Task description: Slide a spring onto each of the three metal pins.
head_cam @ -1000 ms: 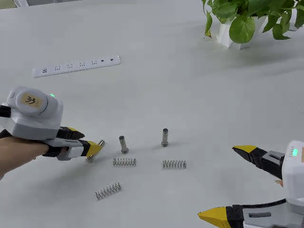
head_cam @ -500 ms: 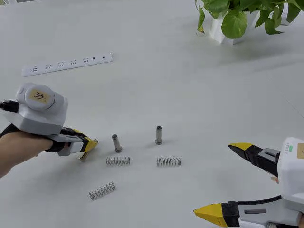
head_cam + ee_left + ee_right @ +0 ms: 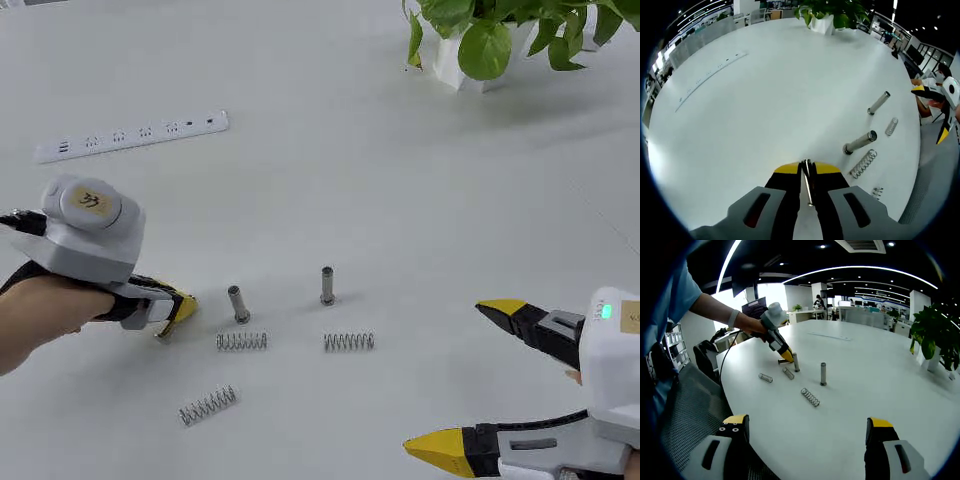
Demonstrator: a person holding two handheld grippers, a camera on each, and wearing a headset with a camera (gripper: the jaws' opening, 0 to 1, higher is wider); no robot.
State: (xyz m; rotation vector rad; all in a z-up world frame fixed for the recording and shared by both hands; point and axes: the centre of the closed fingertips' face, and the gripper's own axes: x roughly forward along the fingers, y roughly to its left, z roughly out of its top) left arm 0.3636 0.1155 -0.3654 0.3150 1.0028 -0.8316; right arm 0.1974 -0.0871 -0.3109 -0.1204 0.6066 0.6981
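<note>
My left gripper (image 3: pixel 178 312) is shut on a metal pin (image 3: pixel 808 183), which lies tilted between its yellow tips just above the white table. Right of it stand two upright pins (image 3: pixel 237 304) (image 3: pixel 327 285). Three springs lie flat on the table: one (image 3: pixel 242 341) in front of the nearer pin, one (image 3: pixel 349 341) in front of the farther pin, one (image 3: pixel 208 404) closer to me. My right gripper (image 3: pixel 465 380) hovers open and holds nothing at the lower right, apart from the springs. Its own view shows the left gripper (image 3: pixel 785 355) beside the pins (image 3: pixel 823 374).
A white power strip (image 3: pixel 130 135) lies at the far left of the table (image 3: pixel 400 200). A potted plant (image 3: pixel 480 40) stands at the far right. A chair (image 3: pixel 707 360) and a person's arm are at the table's edge behind the left gripper.
The head view has shifted a little. My left gripper keeps its hold on the pin beside the standing pins. The right gripper stays open in the same place.
</note>
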